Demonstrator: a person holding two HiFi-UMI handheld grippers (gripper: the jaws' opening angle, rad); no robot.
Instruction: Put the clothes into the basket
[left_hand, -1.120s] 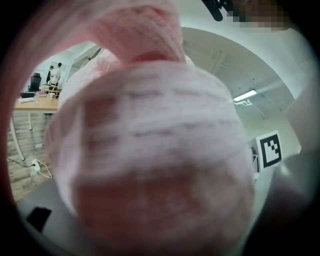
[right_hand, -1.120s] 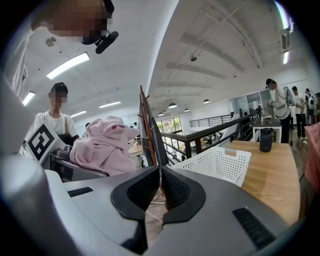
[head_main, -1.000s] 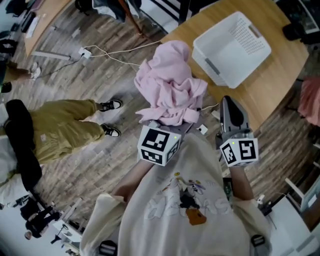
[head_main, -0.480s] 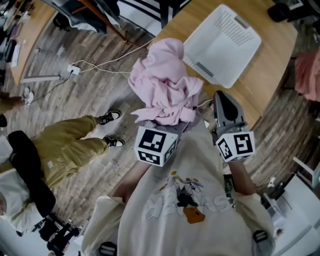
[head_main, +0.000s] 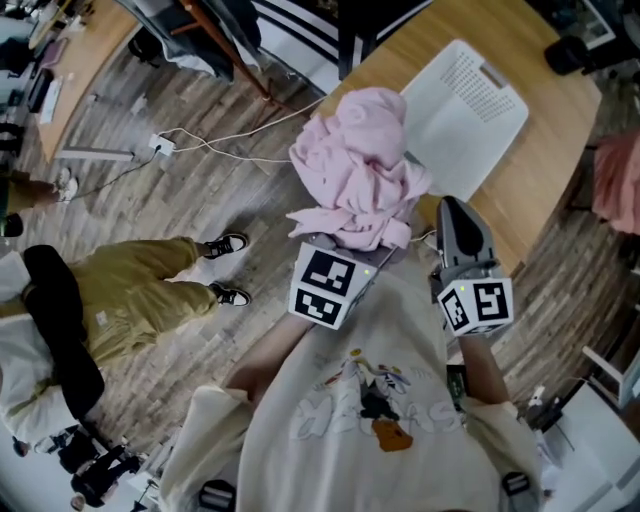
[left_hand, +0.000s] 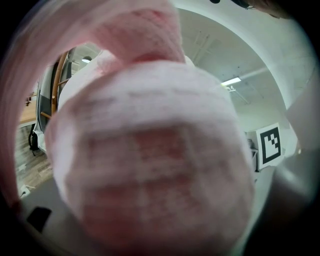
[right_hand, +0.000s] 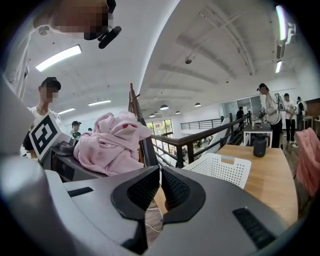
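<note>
A bundled pink garment (head_main: 360, 170) hangs in the air over the floor beside the table's near edge, and it overlaps the white basket (head_main: 470, 110) in the head view. My left gripper (head_main: 350, 245) is under it, shut on the cloth, with its jaws buried in the folds. Blurred pink fabric (left_hand: 150, 150) fills the left gripper view. My right gripper (head_main: 455, 210) is held just right of the bundle, shut with nothing between its jaws. The right gripper view shows the garment (right_hand: 112, 142) at left and the basket (right_hand: 220, 167) on the wooden table (right_hand: 265, 175).
A seated person in khaki trousers (head_main: 130, 290) is at left. White cables (head_main: 230, 140) cross the plank floor. A reddish cloth (head_main: 615, 185) hangs past the table's right edge. A black bottle (right_hand: 259, 146) stands on the table, with a railing (right_hand: 200, 137) and standing people (right_hand: 272, 112) beyond.
My left gripper has carried the pink garment to the right, closer to the basket. The right gripper stays shut beside it.
</note>
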